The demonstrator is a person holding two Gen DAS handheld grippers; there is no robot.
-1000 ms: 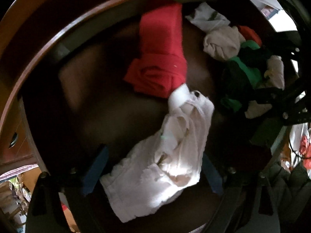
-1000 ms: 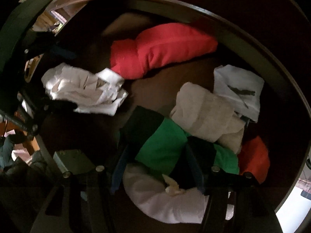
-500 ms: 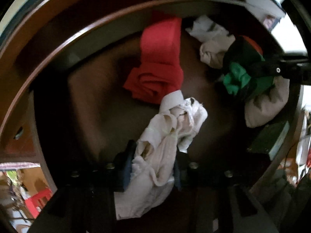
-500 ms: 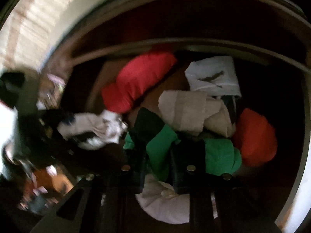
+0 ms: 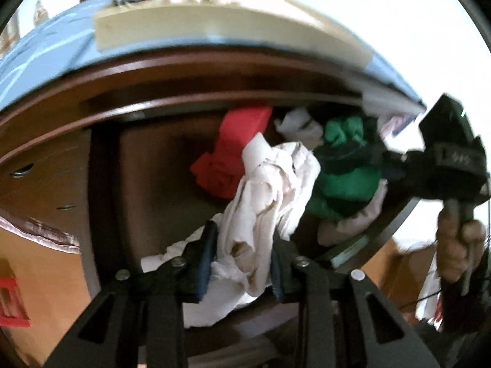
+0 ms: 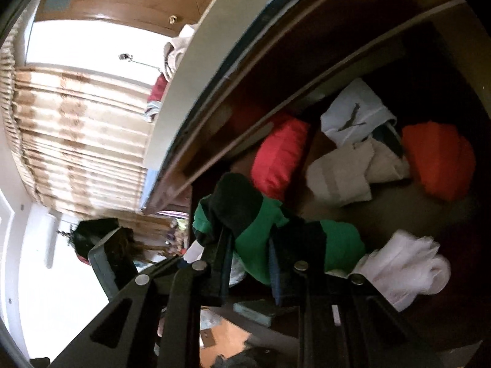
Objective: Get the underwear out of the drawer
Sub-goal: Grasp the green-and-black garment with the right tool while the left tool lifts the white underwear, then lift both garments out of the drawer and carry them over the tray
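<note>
My left gripper (image 5: 242,257) is shut on white underwear (image 5: 264,202) and holds it raised above the open dark wooden drawer (image 5: 104,184). My right gripper (image 6: 248,263) is shut on green and black underwear (image 6: 260,230), lifted over the drawer's front; it also shows in the left wrist view (image 5: 346,171), with the right gripper (image 5: 383,165) at the right. A pale pink piece (image 6: 408,260) hangs beside the green one. A red folded piece (image 5: 236,150) lies in the drawer.
In the drawer lie a red roll (image 6: 282,156), a white piece with a black logo (image 6: 353,116), a beige roll (image 6: 343,174) and an orange-red piece (image 6: 438,159). A light board (image 5: 214,30) with clothes on it tops the dresser. A curtain (image 6: 76,141) hangs behind.
Both grippers have risen out of the drawer with their clothes. The left closed on the white underwear a second ago. The drawer contents now look farther away.
</note>
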